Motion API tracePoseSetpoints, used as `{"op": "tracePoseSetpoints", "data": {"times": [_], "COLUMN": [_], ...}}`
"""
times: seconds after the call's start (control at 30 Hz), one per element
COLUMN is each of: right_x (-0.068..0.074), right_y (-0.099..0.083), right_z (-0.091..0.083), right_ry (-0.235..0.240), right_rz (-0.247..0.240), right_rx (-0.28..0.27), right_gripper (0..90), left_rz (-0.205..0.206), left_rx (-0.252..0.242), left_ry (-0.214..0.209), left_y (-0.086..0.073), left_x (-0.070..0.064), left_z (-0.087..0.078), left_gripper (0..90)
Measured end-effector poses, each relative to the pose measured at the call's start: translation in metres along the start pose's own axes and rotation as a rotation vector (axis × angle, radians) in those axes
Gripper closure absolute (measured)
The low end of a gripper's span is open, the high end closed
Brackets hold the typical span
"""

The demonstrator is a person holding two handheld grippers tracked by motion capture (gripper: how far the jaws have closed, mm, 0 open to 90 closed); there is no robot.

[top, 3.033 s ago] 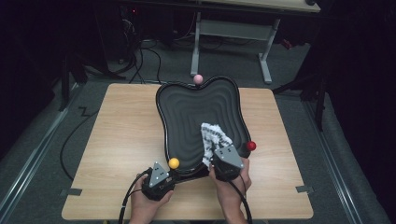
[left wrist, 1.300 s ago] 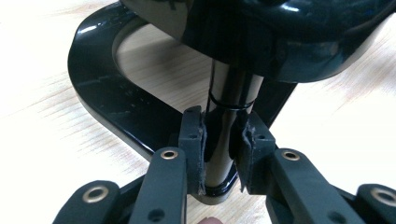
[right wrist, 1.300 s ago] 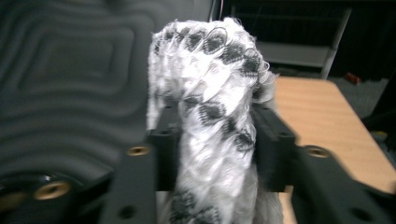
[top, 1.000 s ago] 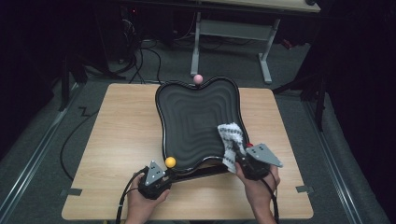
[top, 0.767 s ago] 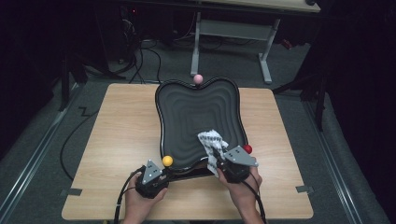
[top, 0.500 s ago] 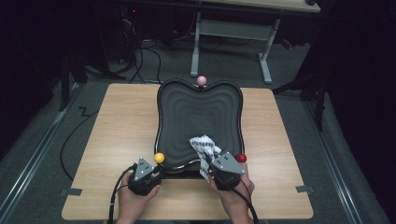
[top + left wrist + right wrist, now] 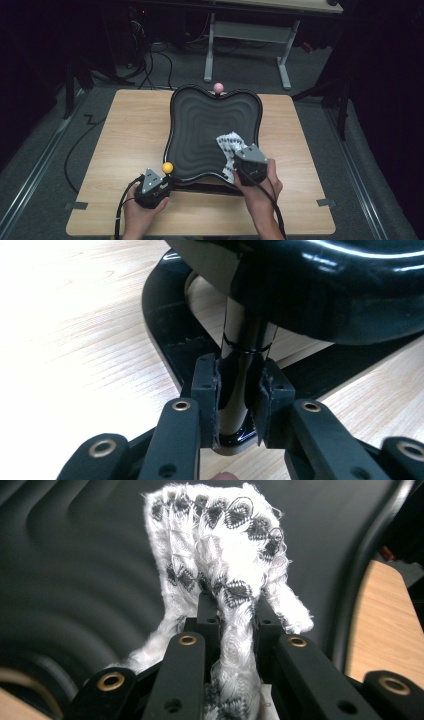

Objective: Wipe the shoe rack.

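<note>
At the near edge of the light wooden table [image 7: 125, 130], a person's two hands come in from the bottom. The left hand [image 7: 137, 215] holds the left gripper [image 7: 159, 186], and its jaws are pinching a thin black post [image 7: 240, 385] that stands up under the near left corner of the big black wavy tray [image 7: 200, 130]. A small yellow ball [image 7: 167, 167] sits at that same corner, just beside the gripper. The right hand [image 7: 260, 192] holds the right gripper [image 7: 239, 162], which reaches over the tray's near right edge. Its jaws are pressed onto a white fuzzy cloth with dark diamond marks [image 7: 225, 565], and the bunched cloth fills the gap between them. The cloth lies on the ridged tray floor in the near right part, and it spreads away from the jaws toward the middle of the tray, wider at its far end. The tray sits in the middle of the table, with its long way running from near to far. Most of its floor, to the left of the cloth and beyond it, is bare. Wide strips of bare wood lie on the left and right of the tray. A small pink ball [image 7: 218, 88] sits at the tray's far edge, in the middle. Past the table is grey floor [image 7: 240, 65] with black cables [image 7: 150, 65] and the white legs of another table [image 7: 245, 35].
</note>
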State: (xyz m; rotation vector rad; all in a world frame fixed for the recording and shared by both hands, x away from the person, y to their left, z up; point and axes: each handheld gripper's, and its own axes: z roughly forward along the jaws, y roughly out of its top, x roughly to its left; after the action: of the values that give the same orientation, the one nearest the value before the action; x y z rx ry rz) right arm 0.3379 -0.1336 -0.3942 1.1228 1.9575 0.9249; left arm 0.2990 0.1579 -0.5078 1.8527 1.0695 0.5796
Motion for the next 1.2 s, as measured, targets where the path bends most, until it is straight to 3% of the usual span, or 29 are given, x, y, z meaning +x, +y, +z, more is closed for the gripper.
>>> {"op": "tracePoseSetpoints", "data": {"times": [0.03, 0.07, 0.1, 0.2, 0.23, 0.27, 0.33, 0.43, 0.5, 0.63, 0.73, 0.8, 0.93, 1.03, 1.17, 1.2], "right_x": [-0.005, -0.012, -0.019, -0.04, -0.045, -0.051, -0.058, -0.068, -0.07, -0.073, -0.071, -0.069, -0.066, -0.057, -0.052, -0.053], "right_y": [0.002, 0.002, 0.001, -0.001, -0.002, -0.005, -0.006, -0.008, -0.011, -0.02, -0.028, -0.035, -0.046, -0.049, -0.045, -0.044], "right_z": [0.001, 0.003, 0.005, 0.007, 0.008, 0.01, 0.011, 0.014, 0.016, 0.016, 0.013, 0.011, 0.005, -0.003, -0.007, -0.006], "right_ry": [-0.014, 0.001, 0.035, 0.135, 0.167, 0.203, 0.19, 0.258, 0.276, 0.293, 0.324, 0.369, 0.444, 0.476, 0.412, 0.391], "right_rz": [-0.017, -0.013, 0.016, 0.034, 0.054, 0.035, 0.023, 0.041, -0.008, -0.061, -0.051, -0.034, 0.043, 0.009, -0.063, -0.051], "right_rx": [0.003, 0.004, 0.0, -0.034, -0.062, -0.116, -0.116, -0.127, -0.147, -0.193, -0.2, -0.21, -0.221, -0.213, -0.226, -0.23], "right_gripper": [79.3, 79.1, 79.1, 78.7, 78.7, 79.0, 79.4, 79.4, 79.5, 80.0, 80.8, 81.0, 81.8, 82.0, 81.6, 81.5], "left_rz": [-0.001, -0.003, -0.002, -0.004, -0.003, -0.004, -0.006, -0.006, -0.01, -0.014, -0.032, -0.051, -0.063, -0.077, -0.066, -0.066], "left_rx": [0.0, -0.001, -0.002, -0.003, -0.003, -0.003, -0.004, -0.005, -0.007, -0.009, -0.012, -0.018, -0.016, -0.019, -0.016, -0.015], "left_ry": [-0.002, -0.003, -0.004, -0.009, -0.009, -0.009, -0.01, -0.014, -0.017, -0.015, -0.003, 0.004, 0.028, 0.038, 0.041, 0.04], "left_y": [0.0, 0.0, 0.0, -0.001, -0.001, -0.001, -0.001, -0.001, -0.001, -0.001, -0.002, -0.003, -0.004, -0.005, -0.005, -0.005], "left_x": [0.0, 0.001, 0.001, 0.001, 0.001, 0.001, 0.002, 0.002, 0.003, 0.004, 0.007, 0.01, 0.015, 0.021, 0.021, 0.021], "left_z": [0.0, 0.0, 0.0, 0.0, 0.0, 0.0, 0.0, 0.0, 0.0, 0.0, -0.001, -0.001, -0.002, -0.003, -0.003, -0.003], "left_gripper": [74.3, 74.3, 74.3, 74.2, 74.2, 74.2, 74.2, 74.1, 74.1, 74.0, 73.8, 73.6, 73.4, 73.3, 73.4, 73.5]}}
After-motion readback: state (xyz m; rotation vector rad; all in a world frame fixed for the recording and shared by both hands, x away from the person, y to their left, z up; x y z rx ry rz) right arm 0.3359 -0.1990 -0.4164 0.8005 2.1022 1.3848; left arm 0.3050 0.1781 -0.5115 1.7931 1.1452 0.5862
